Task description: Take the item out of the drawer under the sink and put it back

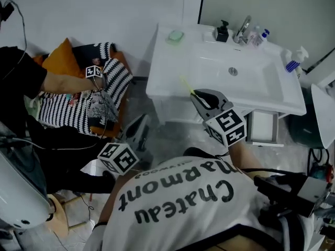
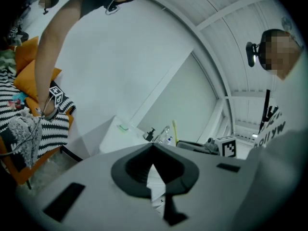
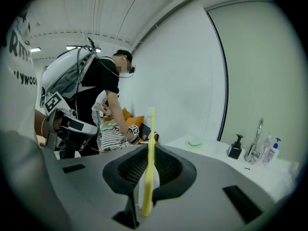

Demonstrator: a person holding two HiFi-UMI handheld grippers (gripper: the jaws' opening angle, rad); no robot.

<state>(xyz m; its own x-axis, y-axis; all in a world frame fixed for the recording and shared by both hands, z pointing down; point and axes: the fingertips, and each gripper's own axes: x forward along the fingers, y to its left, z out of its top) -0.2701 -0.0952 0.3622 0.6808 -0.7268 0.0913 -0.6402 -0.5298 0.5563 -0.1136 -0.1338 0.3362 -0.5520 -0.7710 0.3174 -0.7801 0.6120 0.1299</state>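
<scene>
Now our right gripper (image 3: 149, 148) is clamped on the toothbrush (image 3: 151, 129). It is a yellow one, pinched low on its handle, so its head end stands up above the jaws. In the head view we hold it just in front of the sink (image 1: 157, 85), with the brush tip showing against the front rim. The drawer (image 1: 261, 127) stands pulled out under the sink's right part, well apart from the brush.

Our left gripper (image 1: 141, 122) hangs lower and further left, beside our shirt. Its jaw tips meet and we see nothing between them. It looks toward the sink's left side.

On the sink a green soap (image 1: 176, 35) lies at the back left corner. A black dispenser (image 1: 222, 33) stands just beside the tap (image 1: 242, 30) at the back.

At the left another person (image 1: 21, 77) reaches an arm over a striped cushion (image 1: 68, 111), with a marker cube at the hand.
</scene>
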